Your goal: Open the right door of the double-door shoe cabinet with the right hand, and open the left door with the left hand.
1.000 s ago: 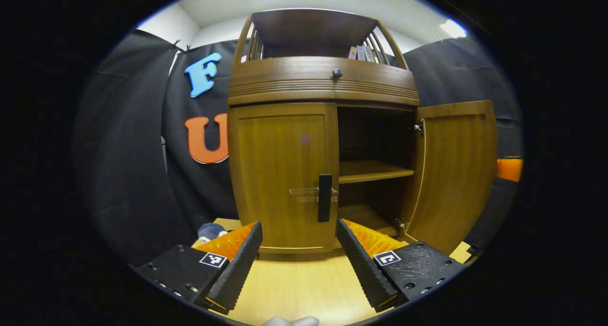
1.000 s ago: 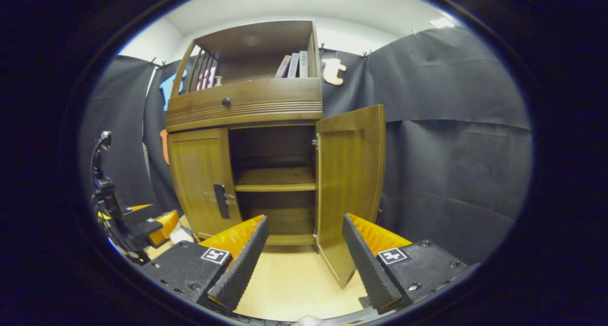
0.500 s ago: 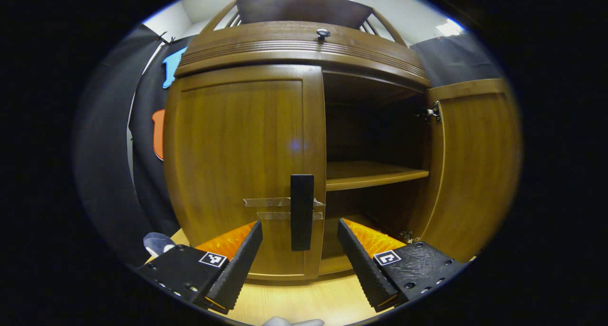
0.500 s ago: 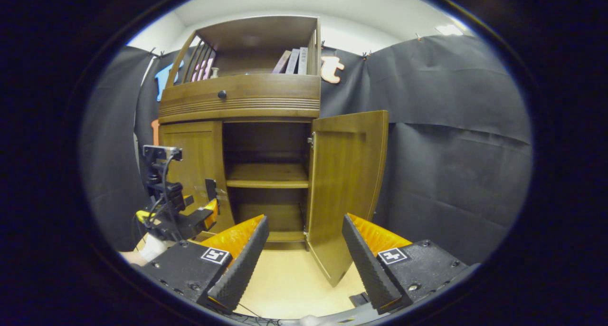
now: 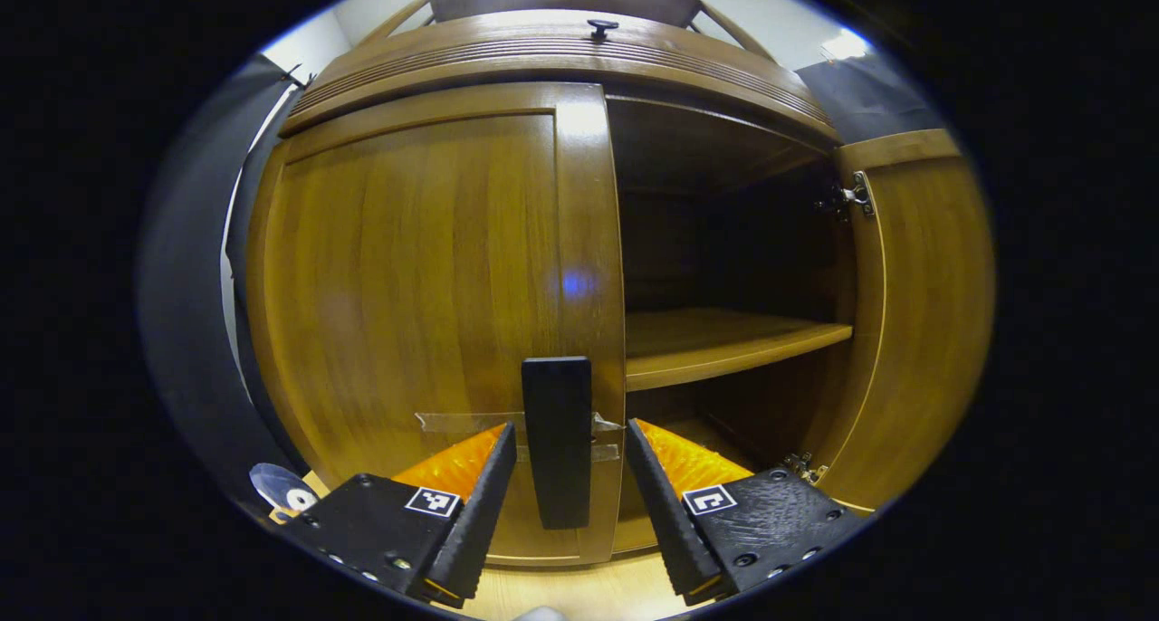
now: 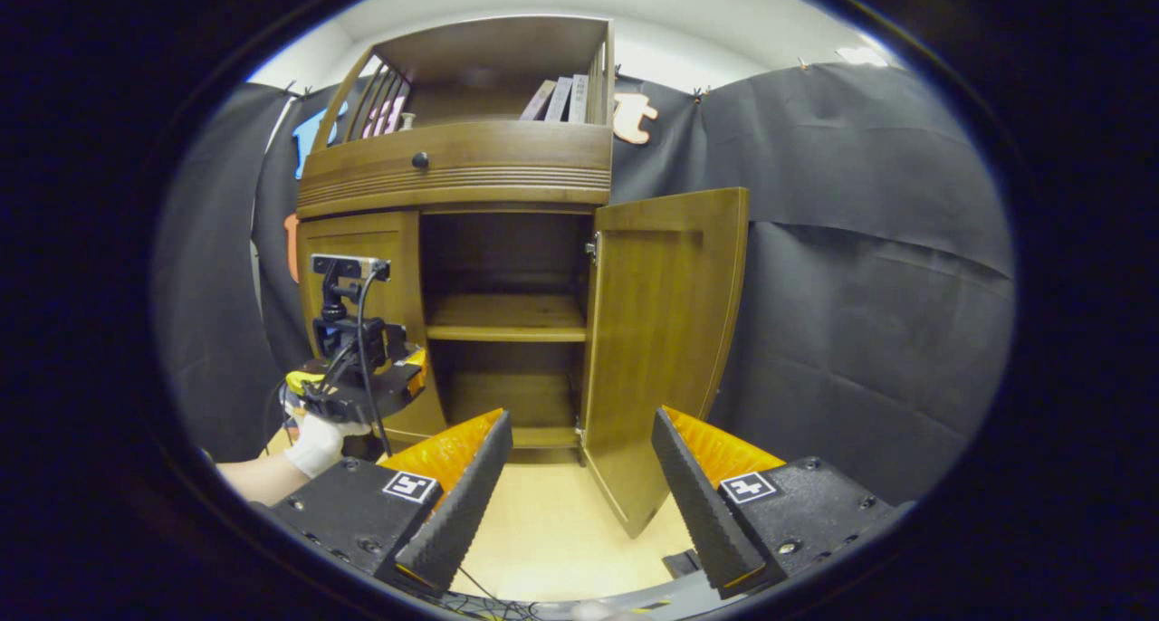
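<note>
Shoe cabinet (image 6: 457, 177), wooden, double-door, set against the booth's black cloth wall on a light wooden floor (image 6: 543, 530); a drawer with a dark knob (image 6: 420, 160) is carried above the doors, and an open top shelf with books (image 6: 557, 100) above that

Right door (image 6: 665, 340): swung wide open on its hinges, its inner face being seen in the right gripper view; an inner shelf (image 6: 507, 318) is exposed in the open compartment

Left door (image 5: 426, 304): shut, flush with the cabinet front; a dark vertical handle (image 5: 557, 440) is fitted near its free edge, with strips of clear tape (image 5: 466, 420) stuck across the wood behind it

Left gripper (image 5: 561, 490): fingers held apart, the handle being framed between them with a gap to either side, so that no contact is made; in the right gripper view it is seen at the left door, held by a gloved hand (image 6: 317, 440)

Right gripper (image 6: 579, 485): fingers spread apart, nothing being held; it is kept well back from the cabinet, low, above the floor before the open right door
</note>
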A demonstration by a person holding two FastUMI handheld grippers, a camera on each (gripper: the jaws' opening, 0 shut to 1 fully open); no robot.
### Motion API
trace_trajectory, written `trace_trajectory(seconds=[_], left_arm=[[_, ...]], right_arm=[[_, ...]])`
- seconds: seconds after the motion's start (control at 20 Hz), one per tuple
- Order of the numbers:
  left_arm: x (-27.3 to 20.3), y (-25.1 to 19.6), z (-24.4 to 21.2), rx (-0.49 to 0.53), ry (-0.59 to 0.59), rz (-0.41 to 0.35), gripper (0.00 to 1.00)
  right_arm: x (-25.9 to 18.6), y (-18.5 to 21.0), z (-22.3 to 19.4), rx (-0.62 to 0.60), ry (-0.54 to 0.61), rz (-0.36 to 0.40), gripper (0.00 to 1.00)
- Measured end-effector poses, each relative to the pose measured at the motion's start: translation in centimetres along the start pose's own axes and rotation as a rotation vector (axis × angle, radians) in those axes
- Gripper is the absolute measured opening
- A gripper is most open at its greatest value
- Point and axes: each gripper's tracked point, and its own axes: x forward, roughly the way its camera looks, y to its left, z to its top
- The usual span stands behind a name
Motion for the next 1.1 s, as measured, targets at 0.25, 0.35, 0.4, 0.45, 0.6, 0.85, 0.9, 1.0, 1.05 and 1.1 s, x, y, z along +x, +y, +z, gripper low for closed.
trace_trajectory(seconds=[0.25,0.35,0.4,0.45,0.6,0.85,0.9,1.0,1.05,1.1], left_arm=[[1.1,0.9,0.1,-0.022,-0.003,0.023,0.47],[0.9,0.9,0.0,-0.041,0.006,0.014,0.22],[0.9,0.9,-0.1,-0.039,0.007,0.012,0.4],[0.8,1.1,-0.2,-0.041,0.011,0.014,0.4],[0.1,1.0,-0.1,-0.057,0.024,0.016,0.34],[-2.6,1.1,-0.5,-0.059,0.014,-0.019,0.2],[-3.2,1.1,-0.5,-0.067,0.015,-0.028,0.2],[-4.4,1.4,-0.6,-0.053,0.017,-0.038,0.2],[-5.1,1.5,-0.6,-0.048,0.016,-0.041,0.2],[-5.7,1.7,-0.6,-0.048,0.017,-0.045,0.2]], right_arm=[[-0.3,-0.3,-0.3,0.008,0.002,-0.001,0.99],[-0.7,-0.5,-0.7,0.007,0.006,-0.002,0.99],[-0.9,-0.5,-0.9,0.008,0.012,0.0,0.99],[-1.2,-0.4,-1.1,0.01,0.015,0.002,0.99],[-1.7,-0.3,-1.1,0.008,0.014,0.008,0.99],[-2.5,-0.1,-1.1,0.002,0.0,0.023,0.99],[-2.6,0.0,-1.4,0.004,0.002,0.026,0.99],[-2.9,0.4,-2.0,0.008,0.013,0.04,0.99],[-3.1,0.6,-2.3,0.004,0.018,0.048,0.99],[-3.3,0.9,-2.5,0.0,0.022,0.055,0.99]])
